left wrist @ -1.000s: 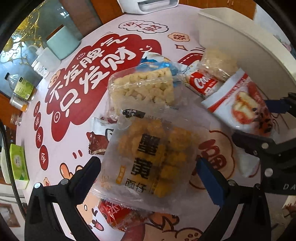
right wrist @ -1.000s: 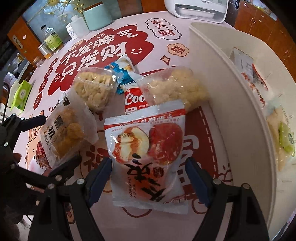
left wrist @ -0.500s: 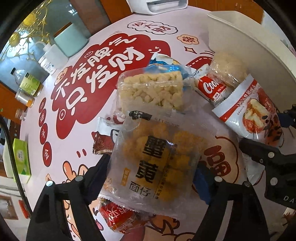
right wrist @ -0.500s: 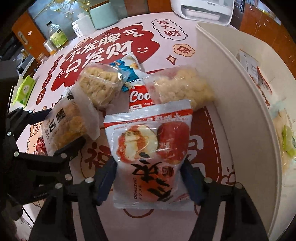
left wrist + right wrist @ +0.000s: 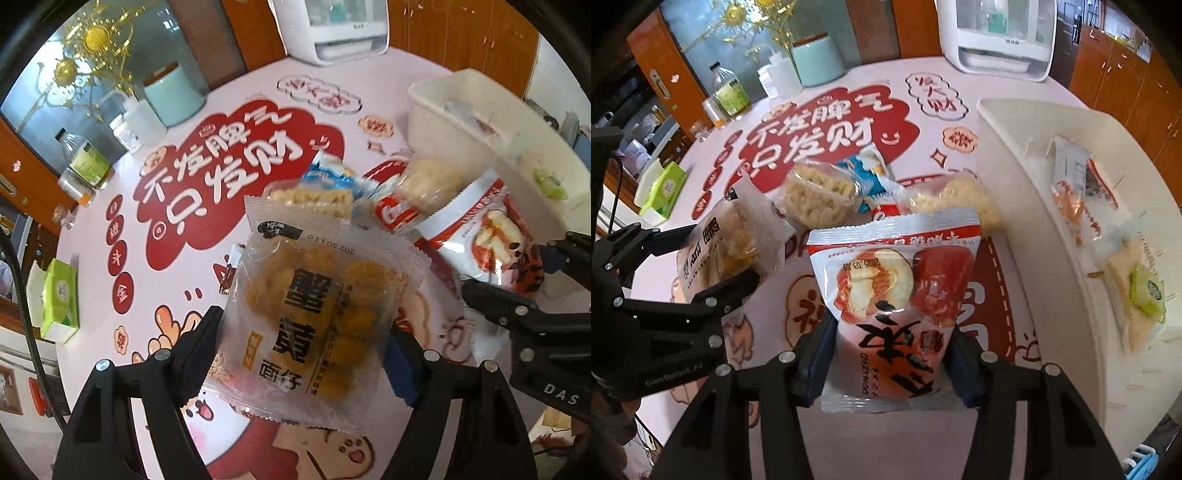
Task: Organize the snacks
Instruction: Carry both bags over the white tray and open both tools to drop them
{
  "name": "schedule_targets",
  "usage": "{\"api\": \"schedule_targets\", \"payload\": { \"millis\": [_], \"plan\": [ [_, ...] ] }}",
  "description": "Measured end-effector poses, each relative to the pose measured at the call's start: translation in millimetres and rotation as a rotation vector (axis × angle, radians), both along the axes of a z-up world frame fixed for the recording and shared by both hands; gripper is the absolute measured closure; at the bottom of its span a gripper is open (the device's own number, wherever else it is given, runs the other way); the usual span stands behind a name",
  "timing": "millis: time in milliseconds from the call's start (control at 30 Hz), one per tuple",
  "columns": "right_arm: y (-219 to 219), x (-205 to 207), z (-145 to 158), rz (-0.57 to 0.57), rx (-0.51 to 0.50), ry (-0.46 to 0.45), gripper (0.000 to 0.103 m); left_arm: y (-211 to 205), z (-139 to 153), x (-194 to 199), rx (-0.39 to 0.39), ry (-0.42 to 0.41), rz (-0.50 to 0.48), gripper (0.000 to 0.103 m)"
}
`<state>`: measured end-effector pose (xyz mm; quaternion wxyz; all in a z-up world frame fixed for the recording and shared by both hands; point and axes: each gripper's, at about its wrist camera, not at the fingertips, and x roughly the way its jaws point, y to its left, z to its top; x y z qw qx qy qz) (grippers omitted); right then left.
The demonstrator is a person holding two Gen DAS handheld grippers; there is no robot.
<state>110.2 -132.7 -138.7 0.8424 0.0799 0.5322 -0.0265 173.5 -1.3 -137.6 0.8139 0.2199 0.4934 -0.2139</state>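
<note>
My left gripper (image 5: 303, 350) is shut on a clear packet of yellow fried snacks (image 5: 314, 325) and holds it lifted above the table; it also shows in the right wrist view (image 5: 731, 243). My right gripper (image 5: 890, 354) is shut on a white and red snack bag (image 5: 897, 291), also lifted; it shows in the left wrist view (image 5: 487, 240). A clear pack of pale noodle snack (image 5: 820, 195), a blue packet (image 5: 871, 173), a red Coo packet (image 5: 399, 218) and a clear pale snack bag (image 5: 964, 199) lie on the table. A white bin (image 5: 1027, 177) at the right holds several snacks.
The round table has a pink and red printed cover (image 5: 820, 125). At its far edge stand a white appliance (image 5: 997, 37), a teal canister (image 5: 816, 59), bottles (image 5: 729, 92) and a green tissue pack (image 5: 665, 188).
Both grippers closed on their packets and lifted them off the table. The packets now tilt up toward the cameras.
</note>
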Motion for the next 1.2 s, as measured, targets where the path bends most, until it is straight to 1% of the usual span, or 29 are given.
{"api": "schedule_targets", "payload": {
  "millis": [200,267,433,600,767,933,1100,1200],
  "plan": [
    [-7.3,-20.5,34.0,0.024,0.004,-0.071,0.049,-15.5,38.0,-29.5,-0.028,-0.050,0.000,0.025],
    [-14.4,-28.1,45.2,0.027,0.009,-0.089,0.049,-24.2,52.2,-39.6,-0.049,-0.061,-0.002,0.025],
    [-43.0,-50.1,74.3,0.021,-0.001,-0.140,0.049,-53.3,80.4,-60.6,-0.084,-0.105,-0.012,0.025],
    [-81.9,-69.6,93.6,-0.009,-0.016,-0.170,0.049,-92.2,99.4,-76.5,-0.129,-0.118,-0.024,0.025],
    [-129.4,-85.1,102.7,-0.056,-0.030,-0.183,0.049,-135.9,109.9,-86.4,-0.174,-0.105,-0.035,0.024],
    [-176.1,-92.2,100.8,-0.109,-0.032,-0.166,0.049,-181.2,111.2,-88.2,-0.206,-0.087,-0.042,0.024],
    [-215.8,-89.0,99.6,-0.137,-0.043,-0.151,0.049,-216.2,108.4,-74.8,-0.249,-0.035,-0.010,0.024],
    [-227.8,-84.8,99.1,-0.132,-0.048,-0.150,0.049,-229.4,108.7,-62.6,-0.275,-0.014,0.016,0.024]
  ]
}}
